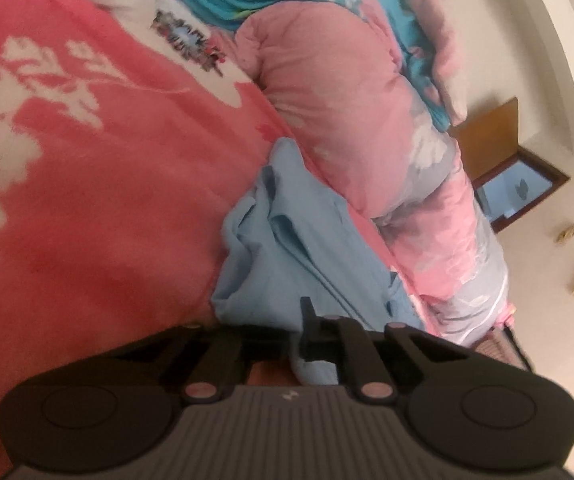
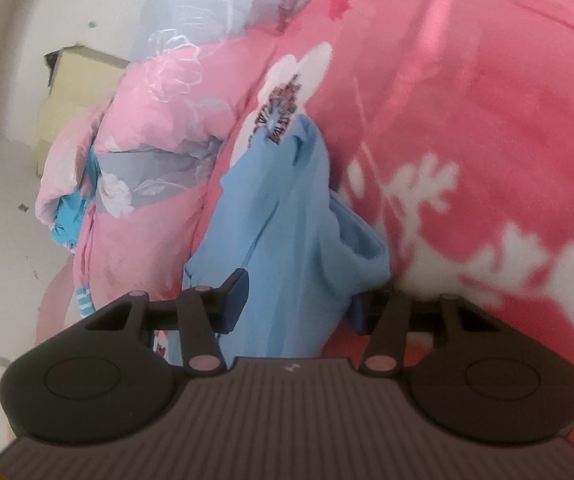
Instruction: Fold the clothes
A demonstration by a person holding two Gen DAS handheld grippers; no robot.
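Soft, even indoor light is filling both views, with no hard shadows. The red blanket (image 2: 467,120) is showing a mild sheen near the top edge of the right wrist view. Both pictures are looking blurred and grainy, and the fisheye lens is bending everything near the edges, darkening the corners.

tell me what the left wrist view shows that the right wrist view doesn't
Only the left wrist view shows a dark-framed window, a brown board leaning beside it, and the left claw shut on the light blue garment. Only the right wrist view shows a pale cream box by the wall and the right claw open, with blue cloth lying between its fingers. Both show the light blue garment, the red floral blanket under it and the rolled pink quilt alongside.
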